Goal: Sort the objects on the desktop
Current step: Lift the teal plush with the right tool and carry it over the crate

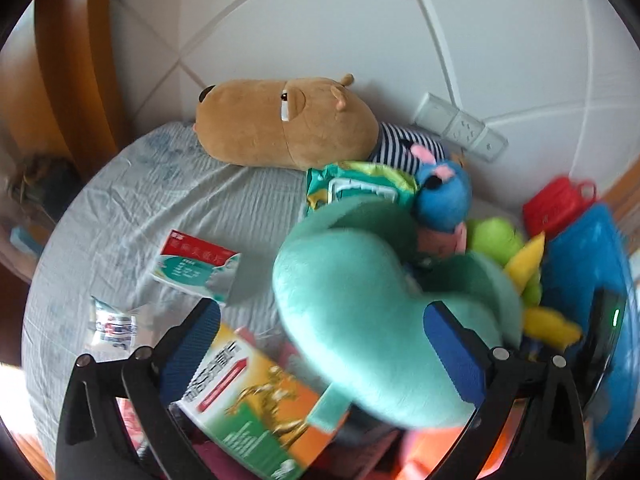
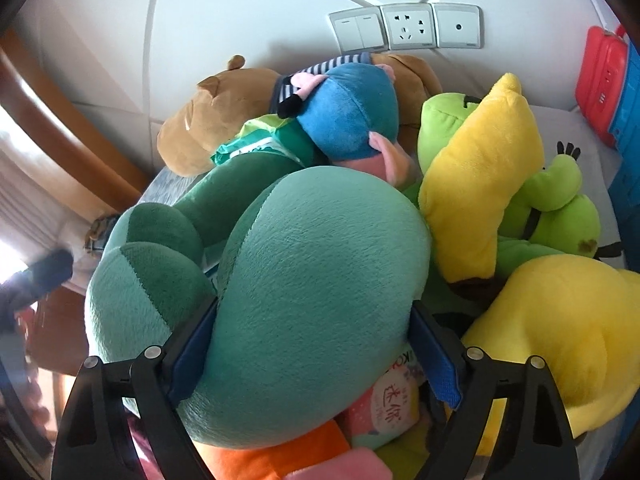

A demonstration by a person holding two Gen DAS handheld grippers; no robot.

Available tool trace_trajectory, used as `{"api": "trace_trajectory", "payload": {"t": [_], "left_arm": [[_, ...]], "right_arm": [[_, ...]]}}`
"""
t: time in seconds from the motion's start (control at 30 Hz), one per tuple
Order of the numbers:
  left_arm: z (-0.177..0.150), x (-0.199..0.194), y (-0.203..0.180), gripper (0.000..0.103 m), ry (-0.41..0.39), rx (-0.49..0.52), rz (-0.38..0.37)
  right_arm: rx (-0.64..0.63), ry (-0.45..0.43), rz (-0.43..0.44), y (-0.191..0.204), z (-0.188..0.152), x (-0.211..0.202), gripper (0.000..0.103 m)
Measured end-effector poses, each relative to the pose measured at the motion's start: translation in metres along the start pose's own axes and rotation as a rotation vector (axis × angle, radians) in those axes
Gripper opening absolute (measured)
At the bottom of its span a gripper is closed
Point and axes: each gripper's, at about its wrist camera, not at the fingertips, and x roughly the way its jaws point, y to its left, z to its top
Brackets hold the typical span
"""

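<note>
A big teal plush toy [image 2: 312, 280] fills the middle of the right wrist view. My right gripper [image 2: 314, 356] has both blue pads pressed into its sides. The same teal plush [image 1: 360, 320] shows in the left wrist view, between the fingers of my left gripper [image 1: 320, 344], which stands wide open. An orange and green medicine box [image 1: 256, 408] lies under the left finger. A red and white medicine box [image 1: 196, 268] and a foil sachet [image 1: 112, 328] lie on the grey cloth [image 1: 132, 200].
A brown capybara plush [image 1: 280, 124] lies at the back by the wall. A blue plush [image 2: 348, 112], yellow plush [image 2: 480, 168], green plush [image 2: 560, 208] and a wipes pack [image 1: 356, 184] crowd together. A blue and red case [image 1: 580, 264] stands at the right. Wall sockets [image 2: 406, 26] are behind.
</note>
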Motion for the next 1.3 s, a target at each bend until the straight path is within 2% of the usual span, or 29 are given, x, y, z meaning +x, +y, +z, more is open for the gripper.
{"api": "trace_trajectory", "payload": {"t": [0.23,0.37,0.4,0.5,0.57,0.67,1.1,1.3], "left_arm": [[0.015,0.062,-0.008,0.103,0.124,-0.075,0.016],[0.023,0.097,-0.012,0.103,0.195,-0.117,0.026],[0.025,0.101,-0.013,0.103,0.204,-0.122,0.026],[0.023,0.093,-0.011,0.097,0.180,-0.112,0.009],[0.018,0.082,-0.012,0.091,0.148,-0.111,0.003],[0.012,0.056,-0.018,0.089,0.095,-0.082,-0.001],[0.002,-0.093,-0.064,0.089,-0.133,0.015,-0.085],[-0.015,-0.146,-0.093,0.089,-0.193,0.070,-0.118]], "right_arm": [[0.013,-0.002,0.026,-0.008,0.000,0.003,0.090],[0.004,0.030,0.013,-0.008,0.011,0.016,0.096],[0.003,0.046,0.006,-0.007,0.016,0.023,0.099],[-0.010,0.062,-0.008,-0.003,0.023,0.035,0.099],[-0.044,0.036,-0.026,0.003,0.025,0.032,0.095],[-0.110,-0.043,-0.064,0.018,0.023,0.009,0.089],[-0.152,-0.298,-0.078,0.040,0.002,-0.125,0.088],[-0.151,-0.386,-0.098,0.041,-0.019,-0.185,0.088]]}}
